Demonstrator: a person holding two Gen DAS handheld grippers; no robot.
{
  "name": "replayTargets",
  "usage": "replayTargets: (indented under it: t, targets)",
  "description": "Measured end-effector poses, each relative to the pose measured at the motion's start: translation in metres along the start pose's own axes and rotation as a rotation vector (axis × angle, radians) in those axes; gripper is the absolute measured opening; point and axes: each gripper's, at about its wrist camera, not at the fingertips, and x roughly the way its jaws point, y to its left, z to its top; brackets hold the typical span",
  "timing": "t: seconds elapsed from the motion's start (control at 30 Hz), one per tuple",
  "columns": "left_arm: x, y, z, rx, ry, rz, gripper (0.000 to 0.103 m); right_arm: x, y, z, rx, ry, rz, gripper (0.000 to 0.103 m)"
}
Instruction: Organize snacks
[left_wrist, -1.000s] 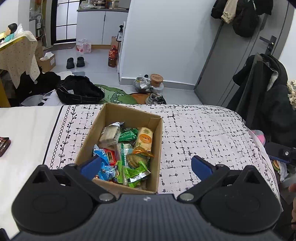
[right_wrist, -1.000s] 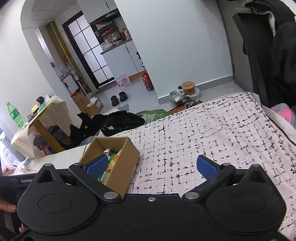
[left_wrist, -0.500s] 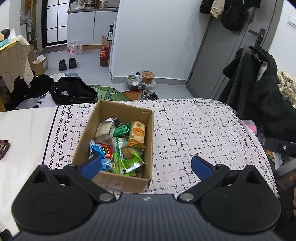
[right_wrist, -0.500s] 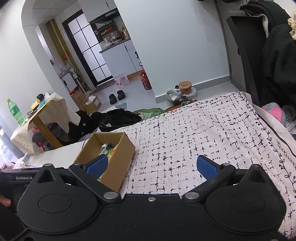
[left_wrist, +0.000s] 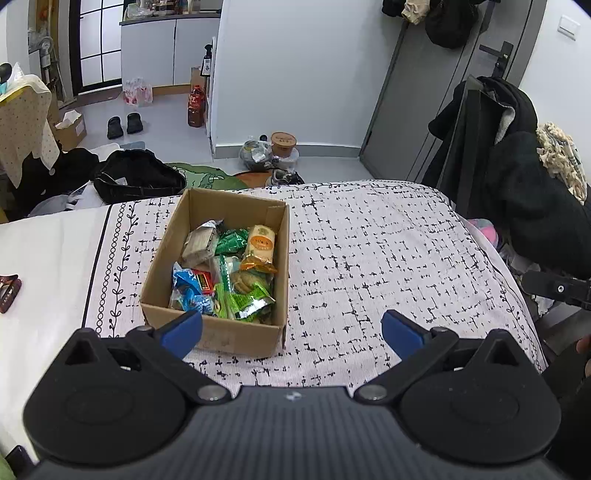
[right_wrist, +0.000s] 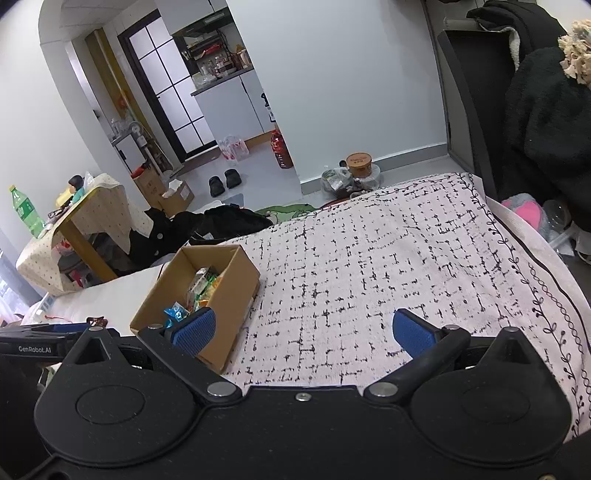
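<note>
An open cardboard box (left_wrist: 280, 236) stands on a bed with a black-and-white patterned cover (left_wrist: 388, 258). It holds several wrapped snacks (left_wrist: 229, 277) in green, blue, orange and silver packets. My left gripper (left_wrist: 291, 332) is open and empty, held above the bed just in front of the box. My right gripper (right_wrist: 303, 332) is open and empty, to the right of the box (right_wrist: 236, 291), whose snacks (right_wrist: 195, 291) partly show.
A brown hair clip (left_wrist: 9, 293) lies on the white sheet at left. The bed's far edge drops to a cluttered floor with a black bag (left_wrist: 140, 181) and a tub (left_wrist: 283, 144). Dark coats (left_wrist: 517, 177) hang at right. The left gripper's body (right_wrist: 40, 343) shows at left.
Both grippers have drawn back and up from the box, which now looks farther away in both views. Both stay open and empty. The box has not moved.
</note>
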Motion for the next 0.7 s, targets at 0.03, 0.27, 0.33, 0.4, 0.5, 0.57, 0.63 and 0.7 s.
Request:
replayTargets:
  t: [0.03, 0.27, 0.33, 0.4, 0.5, 0.57, 0.63, 0.7]
  targets:
    - [-0.001, 0.0, -0.001, -0.002, 0.003, 0.001, 0.103, -0.002, -0.001, -0.001, 0.0, 0.0, -0.001, 0.103]
    - [-0.008, -0.004, -0.003, -0.001, 0.002, 0.006, 0.103, -0.008, 0.002, 0.0, -0.005, 0.0, 0.012, 0.103]
    - [-0.013, -0.006, -0.002, -0.01, -0.009, 0.003, 0.103, -0.009, 0.003, 0.0, -0.011, 0.003, 0.021, 0.103]
    - [-0.015, -0.007, -0.001, -0.013, -0.015, -0.001, 0.103, -0.01, 0.004, 0.0, -0.018, 0.008, 0.026, 0.103]
    - [-0.017, -0.01, -0.001, -0.009, -0.015, -0.004, 0.103, -0.012, 0.006, 0.001, -0.023, 0.007, 0.034, 0.103]
    - [-0.016, -0.012, -0.002, -0.006, -0.01, -0.003, 0.103, -0.013, 0.007, 0.001, -0.022, 0.007, 0.035, 0.103]
    - [-0.016, -0.013, -0.003, -0.002, -0.008, -0.002, 0.103, -0.013, 0.007, 0.001, -0.023, 0.008, 0.033, 0.103]
    - [-0.015, -0.013, -0.003, -0.004, -0.005, -0.001, 0.103, -0.014, 0.007, 0.001, -0.021, 0.01, 0.032, 0.103]
